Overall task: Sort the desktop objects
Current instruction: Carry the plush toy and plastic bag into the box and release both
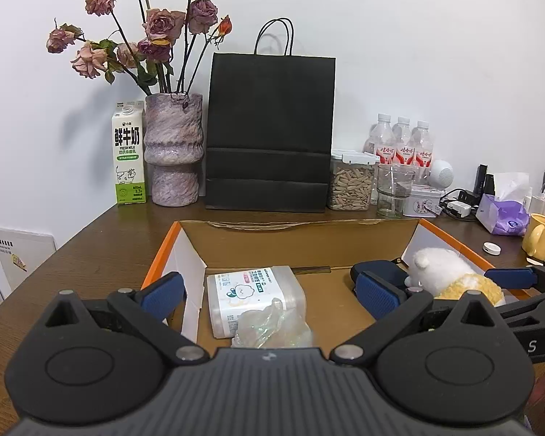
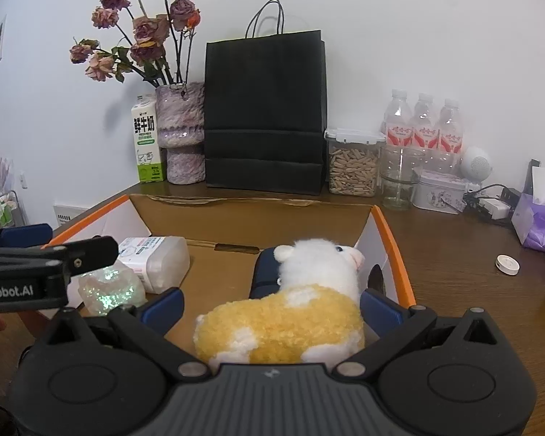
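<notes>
Left wrist: left gripper (image 1: 270, 292) gaping over box (image 1: 309, 239); right gripper (image 2: 272, 305) seemingly clasping plush (image 2: 283, 323).

A plain white wall (image 1: 418, 54) rises behind the brown wooden desk (image 1: 101, 239). Against that wall, on the desk, a black paper bag (image 1: 270, 134) stands evenly lit.

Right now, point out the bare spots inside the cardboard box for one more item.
Free: the cardboard box floor between the wet wipes pack and the plush sheep, back to the far flap. Crowded: the left near corner, where the glittery bag lies against the wipes, and the right side, filled by the sheep and a dark blue case.
</notes>
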Available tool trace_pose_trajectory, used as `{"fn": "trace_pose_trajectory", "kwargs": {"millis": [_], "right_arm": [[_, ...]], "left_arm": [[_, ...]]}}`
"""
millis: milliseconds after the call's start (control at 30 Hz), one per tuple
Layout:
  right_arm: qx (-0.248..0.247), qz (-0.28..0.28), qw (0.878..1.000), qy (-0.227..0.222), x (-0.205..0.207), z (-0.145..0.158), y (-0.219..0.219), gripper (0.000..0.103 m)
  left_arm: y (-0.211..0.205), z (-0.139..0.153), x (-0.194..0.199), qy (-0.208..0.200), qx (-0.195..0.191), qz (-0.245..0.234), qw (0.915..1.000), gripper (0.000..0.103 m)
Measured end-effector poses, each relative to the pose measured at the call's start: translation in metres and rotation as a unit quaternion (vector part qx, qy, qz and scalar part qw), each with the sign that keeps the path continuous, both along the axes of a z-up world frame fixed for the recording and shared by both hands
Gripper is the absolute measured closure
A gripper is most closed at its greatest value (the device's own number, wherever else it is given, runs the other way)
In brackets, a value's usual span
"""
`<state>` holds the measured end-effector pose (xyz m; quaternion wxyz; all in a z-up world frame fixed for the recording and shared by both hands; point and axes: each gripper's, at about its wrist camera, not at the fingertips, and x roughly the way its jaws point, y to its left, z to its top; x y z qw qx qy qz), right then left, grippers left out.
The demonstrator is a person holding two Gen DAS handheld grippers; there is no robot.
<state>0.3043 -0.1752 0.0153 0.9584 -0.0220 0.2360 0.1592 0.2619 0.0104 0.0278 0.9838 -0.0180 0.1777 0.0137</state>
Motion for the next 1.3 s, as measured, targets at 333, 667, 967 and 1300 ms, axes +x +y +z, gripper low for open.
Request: {"fn": "trace_pose_trajectory", "kwargs": {"millis": [333,667,967,1300], "right_arm": [[0.006,0.002,1.0,-0.012,-0.005,0.005,-0.003,0.0],[0.027,0.007,0.998,-0.048,-0.022,0.035,-0.008,0.0],[0.015,0.011,0.996,-0.089,-0.066,0.074,-0.01,0.0],[0.016,0.012,0.996,-0.089,-0.132,0.084,-0.023,0.0]], "left_arm": [[0.003,0.004,-0.003,-0.007,-0.006,0.005,0.9999,0.0],[0.007,0.033,-0.021,-0.056,-0.011,0.017,0.9982,0.0],[0.005,0.067,-0.065,-0.095,0.012,0.019,0.9952,0.0],[0.008,0.076,-0.128,-0.092,0.017,0.014,0.9956,0.0]]}}
